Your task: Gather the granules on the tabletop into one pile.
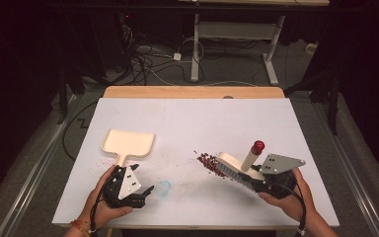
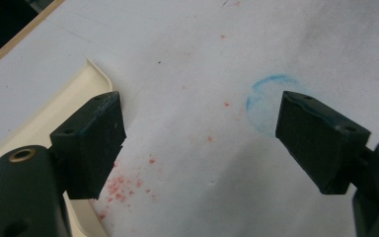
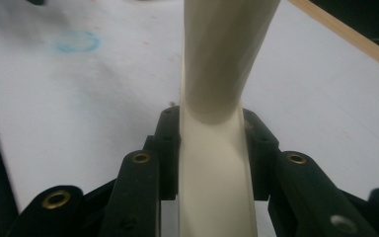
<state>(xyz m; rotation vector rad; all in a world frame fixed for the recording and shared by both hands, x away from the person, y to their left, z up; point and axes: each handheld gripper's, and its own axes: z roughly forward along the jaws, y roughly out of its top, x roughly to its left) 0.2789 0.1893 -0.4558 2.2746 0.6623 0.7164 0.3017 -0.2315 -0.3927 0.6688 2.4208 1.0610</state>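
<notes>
Sweeping is incomplete: the right hand-held gripper (image 1: 256, 181) clamps the brush (image 1: 237, 167) (beans (image 1: 208, 162) still scattered); the left hand-held gripper (image 1: 145, 193) gapes, dustpan (image 1: 127, 142) ungrasped.

The brush (image 1: 237, 167) clamped in the right hand-held gripper (image 3: 210, 148) looks like smooth cream plastic with a soft sheen, its handle capped by a glossy red knob (image 1: 258, 145). Just beside the left hand-held gripper (image 2: 200, 143), the dustpan (image 1: 127, 143) has the same smooth cream plastic look. Both grippers' jaws are matt black plastic with brass-coloured metal inserts. The table (image 1: 192, 118) is covered in matt white paper; its far edge (image 1: 192, 92) shows bare wood.
</notes>
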